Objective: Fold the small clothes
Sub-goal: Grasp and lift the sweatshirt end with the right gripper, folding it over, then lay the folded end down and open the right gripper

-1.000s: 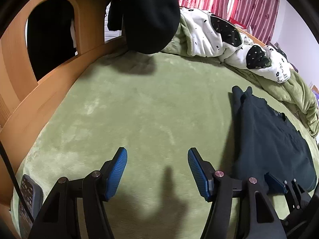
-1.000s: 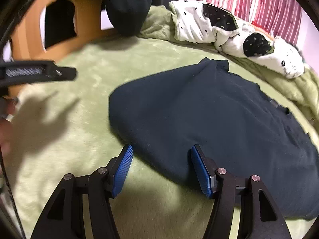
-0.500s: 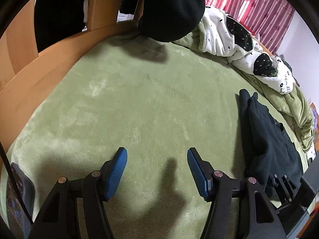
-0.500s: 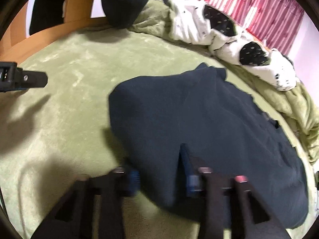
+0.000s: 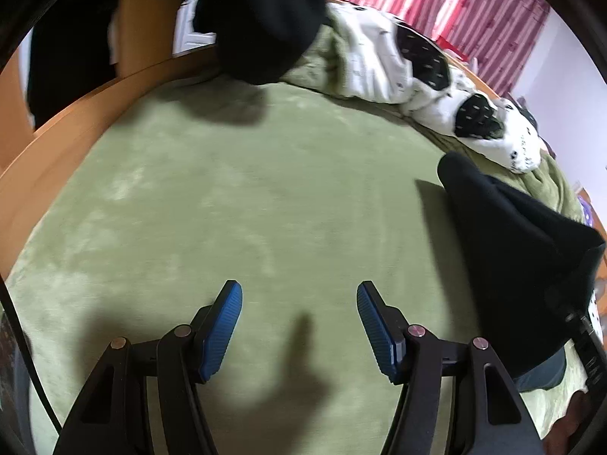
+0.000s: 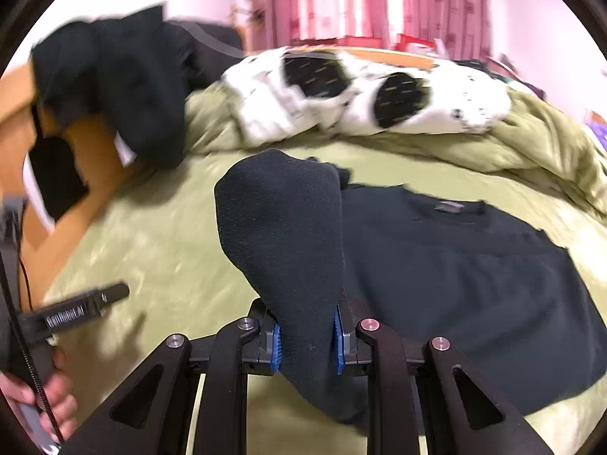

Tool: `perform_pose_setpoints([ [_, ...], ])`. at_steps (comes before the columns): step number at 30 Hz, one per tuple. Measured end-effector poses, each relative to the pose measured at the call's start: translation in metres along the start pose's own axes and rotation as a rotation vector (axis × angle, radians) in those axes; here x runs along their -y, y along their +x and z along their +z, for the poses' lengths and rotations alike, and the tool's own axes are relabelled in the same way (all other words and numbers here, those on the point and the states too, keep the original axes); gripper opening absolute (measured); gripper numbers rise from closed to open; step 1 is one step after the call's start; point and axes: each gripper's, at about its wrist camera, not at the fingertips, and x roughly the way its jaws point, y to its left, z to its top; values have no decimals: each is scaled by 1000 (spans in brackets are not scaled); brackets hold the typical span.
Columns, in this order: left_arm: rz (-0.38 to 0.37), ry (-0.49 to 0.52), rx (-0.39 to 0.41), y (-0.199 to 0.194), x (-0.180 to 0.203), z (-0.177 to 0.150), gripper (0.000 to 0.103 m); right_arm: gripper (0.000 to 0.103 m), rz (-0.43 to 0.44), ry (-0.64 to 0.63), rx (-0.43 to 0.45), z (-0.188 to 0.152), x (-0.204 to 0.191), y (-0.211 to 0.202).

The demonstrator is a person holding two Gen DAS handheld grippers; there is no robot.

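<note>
A dark navy top (image 6: 474, 284) lies spread on the green blanket (image 6: 151, 235). My right gripper (image 6: 306, 337) has its blue pads pressed on the top's left edge, jaws still closing, and holds a fold of it (image 6: 284, 227) raised off the bed. The left wrist view shows that raised cloth (image 5: 512, 265) at the right. My left gripper (image 5: 299, 292) hangs open over bare blanket (image 5: 246, 189), nothing between its fingers. One of its fingers (image 6: 76, 309) and the hand holding it (image 6: 38, 398) appear at the right view's left edge.
A wooden bed frame (image 5: 57, 144) curves along the left. A black garment (image 5: 265, 19) hangs over it at the back. A white quilt with black spots (image 5: 398, 57) and bunched green bedding (image 6: 531, 140) lie along the far side, below red curtains (image 6: 360, 0).
My right gripper went from open around the top's edge to shut on it, and rose, lifting a fold. The left gripper stayed open and shifted slightly over the blanket.
</note>
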Motion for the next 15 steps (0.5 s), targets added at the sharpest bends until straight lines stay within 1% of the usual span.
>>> perform_pose_setpoints([
  [3, -22, 25, -4, 1, 26, 1, 61, 19, -12, 86, 24, 8, 48, -17],
  [8, -70, 68, -9, 3, 71, 0, 61, 18, -26, 228, 64, 7, 124, -47],
  [11, -92, 97, -12, 4, 95, -1, 61, 18, -52, 322, 79, 0, 174, -63],
  [15, -111, 135, -26, 8, 121, -5, 61, 18, -111, 428, 58, -19, 237, -71],
])
